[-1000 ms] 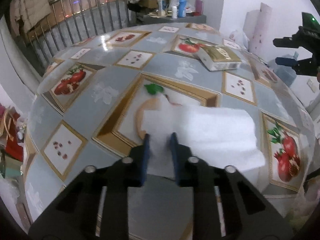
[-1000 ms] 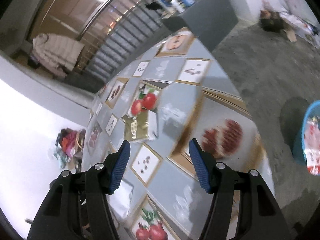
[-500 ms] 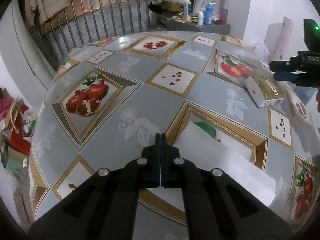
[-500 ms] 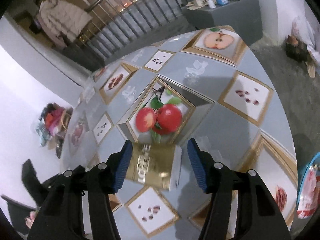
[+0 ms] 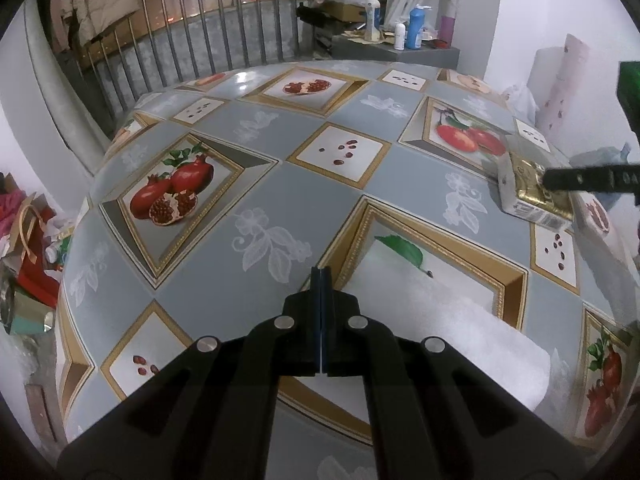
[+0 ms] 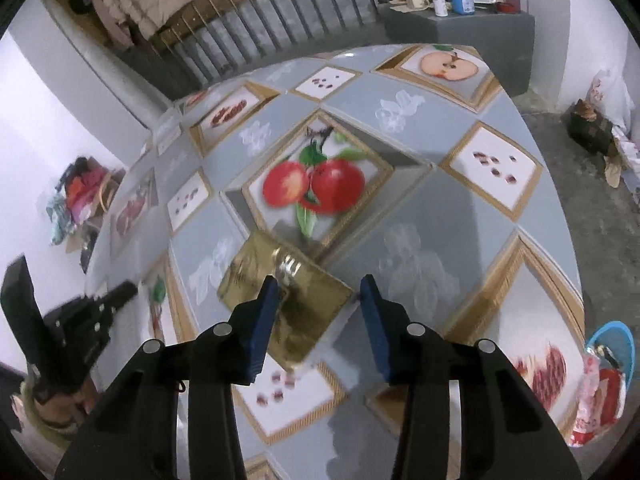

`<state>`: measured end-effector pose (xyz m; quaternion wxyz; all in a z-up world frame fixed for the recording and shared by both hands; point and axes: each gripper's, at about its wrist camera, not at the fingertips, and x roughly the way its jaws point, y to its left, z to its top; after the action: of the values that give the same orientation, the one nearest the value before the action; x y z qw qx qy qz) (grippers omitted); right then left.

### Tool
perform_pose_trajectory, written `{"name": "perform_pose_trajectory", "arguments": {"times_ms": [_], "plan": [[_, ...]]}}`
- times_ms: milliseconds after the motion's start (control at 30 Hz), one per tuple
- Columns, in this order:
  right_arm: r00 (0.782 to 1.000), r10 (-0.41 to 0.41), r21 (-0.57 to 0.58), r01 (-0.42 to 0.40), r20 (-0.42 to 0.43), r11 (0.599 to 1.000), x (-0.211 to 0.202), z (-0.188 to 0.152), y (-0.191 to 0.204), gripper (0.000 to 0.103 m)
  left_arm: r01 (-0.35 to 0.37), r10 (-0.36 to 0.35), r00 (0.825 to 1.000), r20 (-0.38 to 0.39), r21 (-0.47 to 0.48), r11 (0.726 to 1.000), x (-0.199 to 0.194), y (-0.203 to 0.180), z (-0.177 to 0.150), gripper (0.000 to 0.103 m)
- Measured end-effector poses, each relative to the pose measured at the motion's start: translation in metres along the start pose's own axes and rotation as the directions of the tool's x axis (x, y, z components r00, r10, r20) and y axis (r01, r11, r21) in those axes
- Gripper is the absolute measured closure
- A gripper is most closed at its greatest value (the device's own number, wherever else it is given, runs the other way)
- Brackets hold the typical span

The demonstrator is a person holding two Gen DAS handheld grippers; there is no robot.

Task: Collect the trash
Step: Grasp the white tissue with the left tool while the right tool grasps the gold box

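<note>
A gold and white carton [image 6: 286,298] lies on the fruit-print tablecloth [image 6: 440,208]. My right gripper [image 6: 320,296] is open just above it, the carton under and between the blue fingers. The carton shows in the left wrist view [image 5: 534,194] at the right, with the right gripper's finger [image 5: 592,179] over it. My left gripper [image 5: 321,276] is shut, its jaws pressed together with nothing visible between them. A white foam sheet [image 5: 440,328] lies flat on the table just right of it.
A blue bin [image 6: 610,364] holding red and white trash stands on the floor at the right. A grey cabinet [image 5: 400,54] with bottles stands behind the table. A metal railing [image 5: 200,52] runs along the far side. Bags [image 5: 24,240] lie on the floor at left.
My left gripper closed, let the foam sheet go and shifted left of it. My right gripper swung round and came down over the gold carton.
</note>
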<state>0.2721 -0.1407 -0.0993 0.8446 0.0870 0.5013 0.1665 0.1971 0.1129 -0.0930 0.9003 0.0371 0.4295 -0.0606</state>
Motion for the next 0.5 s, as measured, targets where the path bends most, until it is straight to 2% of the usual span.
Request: {"name": "perform_pose_trajectory", "arguments": {"times_ms": [267,400,500], "plan": [[0.999,-0.042,0.007,0.042,-0.018,0.999,-0.026,-0.052,0.010,0.065,0.037,-0.037,0.999,0.002,0.020,0.999,-0.011,-0.011,-0.013,0.103],[0.996,-0.062,0.047,0.065,-0.059,0.997,-0.036,-0.087,0.008,0.077,0.076,-0.076,0.997,0.004,0.041,0.996,-0.018,-0.019,-0.023,0.103],[0.995,-0.074,0.059,0.079,-0.073,0.995,-0.048,-0.109,0.010,0.077,0.125,-0.124,0.992,-0.007,0.048,0.991,-0.025,-0.022,-0.031,0.103]]}}
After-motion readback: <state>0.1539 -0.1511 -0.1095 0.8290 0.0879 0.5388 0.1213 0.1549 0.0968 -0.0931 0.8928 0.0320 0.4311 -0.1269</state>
